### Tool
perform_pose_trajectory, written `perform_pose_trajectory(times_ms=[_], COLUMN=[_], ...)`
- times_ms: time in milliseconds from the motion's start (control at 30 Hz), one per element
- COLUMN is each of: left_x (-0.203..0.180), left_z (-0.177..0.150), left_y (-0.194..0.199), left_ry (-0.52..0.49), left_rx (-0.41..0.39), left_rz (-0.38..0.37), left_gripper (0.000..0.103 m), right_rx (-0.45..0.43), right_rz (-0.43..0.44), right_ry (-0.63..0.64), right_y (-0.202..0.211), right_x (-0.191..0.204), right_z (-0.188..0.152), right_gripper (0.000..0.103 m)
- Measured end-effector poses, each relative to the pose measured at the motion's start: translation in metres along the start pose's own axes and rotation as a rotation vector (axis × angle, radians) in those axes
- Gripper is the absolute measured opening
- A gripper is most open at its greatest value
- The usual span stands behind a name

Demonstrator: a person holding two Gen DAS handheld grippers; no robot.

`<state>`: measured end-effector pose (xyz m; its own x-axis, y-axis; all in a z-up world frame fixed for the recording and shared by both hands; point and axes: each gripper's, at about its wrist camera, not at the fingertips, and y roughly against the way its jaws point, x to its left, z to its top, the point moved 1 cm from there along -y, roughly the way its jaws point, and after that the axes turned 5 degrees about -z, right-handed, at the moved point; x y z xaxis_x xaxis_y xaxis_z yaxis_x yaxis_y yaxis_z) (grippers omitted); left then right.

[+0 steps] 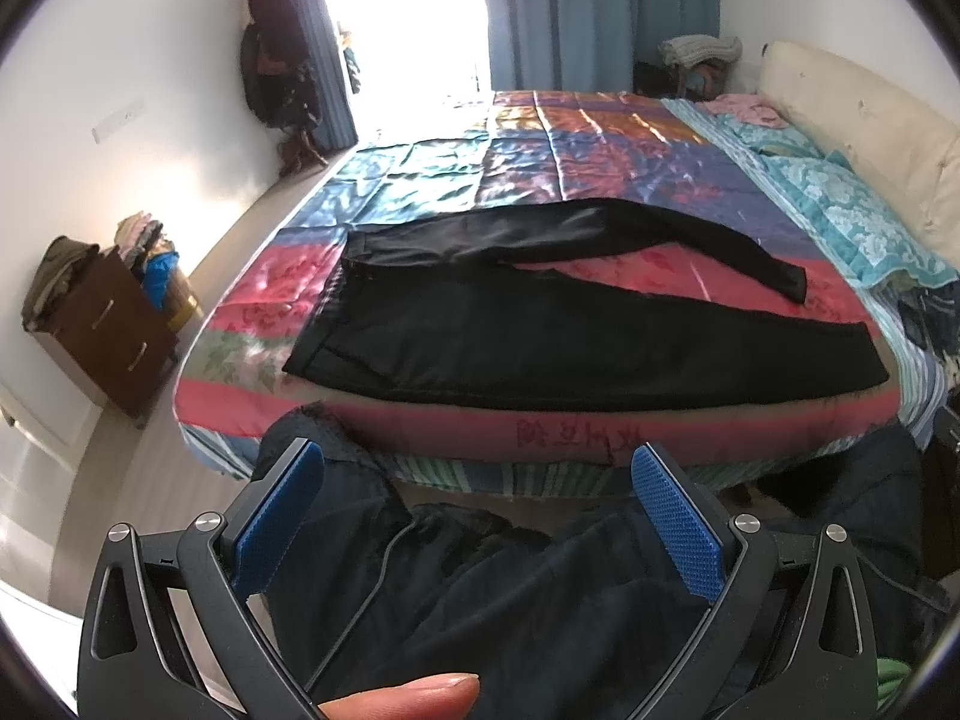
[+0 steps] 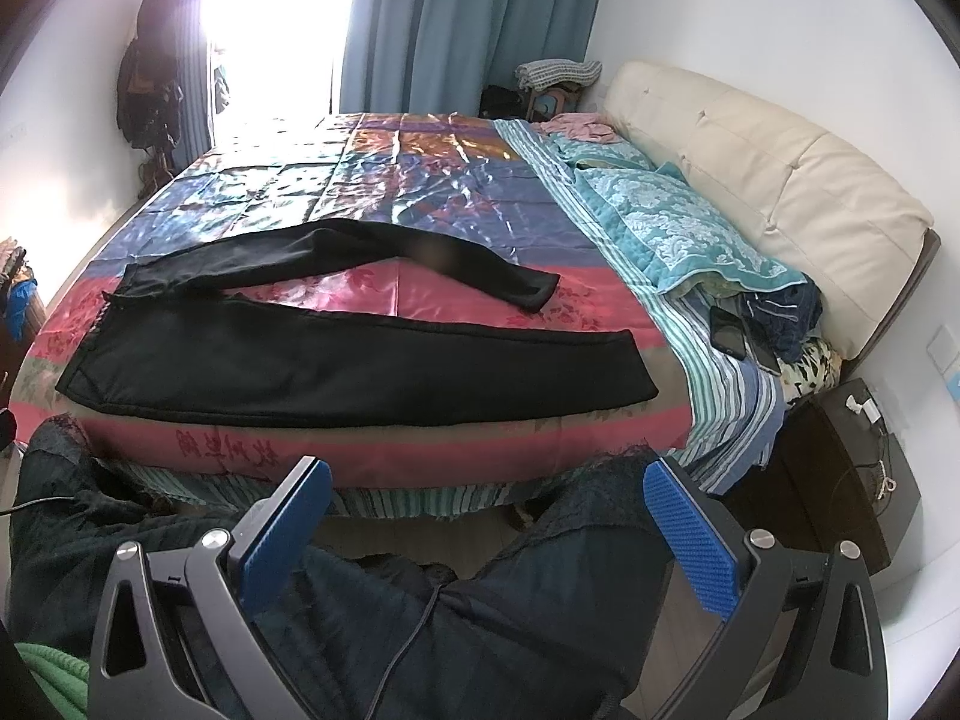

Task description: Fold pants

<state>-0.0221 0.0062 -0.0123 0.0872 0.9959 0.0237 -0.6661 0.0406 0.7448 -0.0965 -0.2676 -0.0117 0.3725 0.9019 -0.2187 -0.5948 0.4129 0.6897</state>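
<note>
Black pants (image 1: 540,336) lie spread flat on the colourful satin bedspread (image 1: 540,168), waistband at the left and the two legs splayed apart to the right; they also show in the right wrist view (image 2: 336,366). My left gripper (image 1: 477,468) is open and empty, held back from the bed's near edge above the person's lap. My right gripper (image 2: 486,483) is open and empty too, also short of the bed's near edge. Neither gripper touches the pants.
A cream headboard (image 2: 780,180) and teal pillows (image 2: 678,228) line the bed's right side, with a phone (image 2: 729,333) on the striped sheet. A brown drawer unit (image 1: 114,336) stands left, a dark nightstand (image 2: 840,468) right. The person's dark-trousered legs (image 1: 510,600) sit below the grippers.
</note>
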Motion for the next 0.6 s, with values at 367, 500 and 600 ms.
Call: perform_pose_trajectory(times_ms=[367,500,600], left_x=[-0.032,-0.035,-0.040], left_z=[0.040,0.066,0.085], left_y=[-0.014,-0.011,-0.009], left_ry=[-0.107,-0.068,-0.062], left_rx=[-0.021,-0.038,-0.077], left_rz=[-0.020,-0.086,-0.091], left_gripper=[0.103,0.103,0.103], right_rx=[-0.005,-0.045,-0.108], right_rz=[0.055,0.062,0.076], right_ry=[-0.018,-0.046,-0.068], right_y=[-0.004,-0.001,0.001], right_x=[-0.004,-0.012,-0.017], right_z=[0.006,0.016,0.030], right_gripper=[0.103,0.103,0.103])
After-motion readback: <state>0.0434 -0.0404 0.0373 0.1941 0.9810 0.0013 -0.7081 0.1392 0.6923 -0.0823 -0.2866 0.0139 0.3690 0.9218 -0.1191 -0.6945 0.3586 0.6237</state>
